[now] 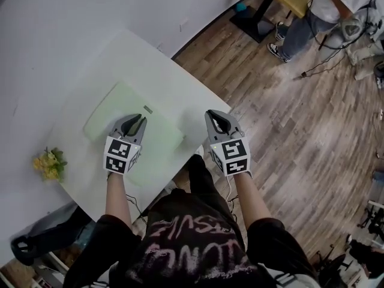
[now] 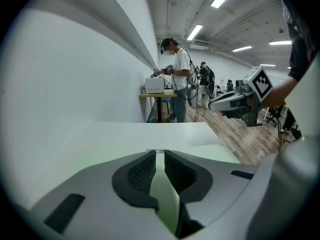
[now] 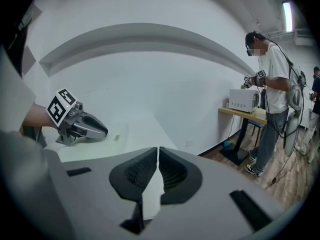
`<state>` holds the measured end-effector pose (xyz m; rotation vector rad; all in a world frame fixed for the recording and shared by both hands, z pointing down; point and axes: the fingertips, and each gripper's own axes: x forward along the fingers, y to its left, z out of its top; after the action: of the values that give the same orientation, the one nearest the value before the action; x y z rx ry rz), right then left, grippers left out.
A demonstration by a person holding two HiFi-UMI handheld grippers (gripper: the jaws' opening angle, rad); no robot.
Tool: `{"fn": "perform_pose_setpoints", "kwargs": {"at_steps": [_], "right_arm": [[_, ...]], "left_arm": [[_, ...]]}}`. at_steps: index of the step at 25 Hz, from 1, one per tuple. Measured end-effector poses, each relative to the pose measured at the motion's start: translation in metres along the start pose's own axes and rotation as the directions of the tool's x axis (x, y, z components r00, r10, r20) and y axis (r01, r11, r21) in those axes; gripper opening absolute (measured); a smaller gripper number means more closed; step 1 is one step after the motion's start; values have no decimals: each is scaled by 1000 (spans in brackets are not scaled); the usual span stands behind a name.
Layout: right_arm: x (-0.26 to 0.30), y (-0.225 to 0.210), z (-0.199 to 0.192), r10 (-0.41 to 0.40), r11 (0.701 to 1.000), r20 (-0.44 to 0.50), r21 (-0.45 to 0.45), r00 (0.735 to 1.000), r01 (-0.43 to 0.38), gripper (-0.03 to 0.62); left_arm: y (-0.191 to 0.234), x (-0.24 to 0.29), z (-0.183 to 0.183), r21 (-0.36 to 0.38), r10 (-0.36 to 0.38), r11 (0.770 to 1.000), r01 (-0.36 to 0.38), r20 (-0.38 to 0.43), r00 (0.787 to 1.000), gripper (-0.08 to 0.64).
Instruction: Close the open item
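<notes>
1. Pale green flat case with rounded corners (image 1: 165, 141) lies on the white table (image 1: 132, 59), near the table's front-right part. It looks flat and single-layered in the head view, but I cannot tell whether it is open or closed.
2. Small grey tab (image 1: 147, 108) sits at the case's far edge.
3. Left gripper (image 1: 144, 117) hovers over the case's middle, its tip close to the tab. In the left gripper view the jaws are drawn to a narrow slit. Nothing is between them, and only the green surface shows through.
4. Right gripper (image 1: 211, 113) is at the table's right edge, just beside the case and apart from it. Its jaws are nearly together at the tips, with nothing between them.
5. Bunch of yellow flowers (image 1: 50, 164) lies at the table's left corner, well apart from the case.
6. Person in a white shirt (image 3: 272, 64) stands at a wooden desk (image 3: 250, 115) across the room.
</notes>
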<state>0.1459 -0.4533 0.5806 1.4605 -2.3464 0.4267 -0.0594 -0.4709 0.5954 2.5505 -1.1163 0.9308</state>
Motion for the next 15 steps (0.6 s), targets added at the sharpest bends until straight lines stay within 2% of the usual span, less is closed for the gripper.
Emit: {"fn": "perform_pose_setpoints", "kwargs": {"at_steps": [7, 15], "right_arm": [[-2, -17, -10, -9, 1000, -17, 20, 1000, 10, 28], [4, -13, -9, 5, 1000, -17, 16, 1000, -4, 28]], "left_arm": [[-2, 19, -14, 22, 23, 1000, -20, -127, 992, 55], [-3, 22, -17, 21, 15, 1000, -12, -139, 990, 55]]}}
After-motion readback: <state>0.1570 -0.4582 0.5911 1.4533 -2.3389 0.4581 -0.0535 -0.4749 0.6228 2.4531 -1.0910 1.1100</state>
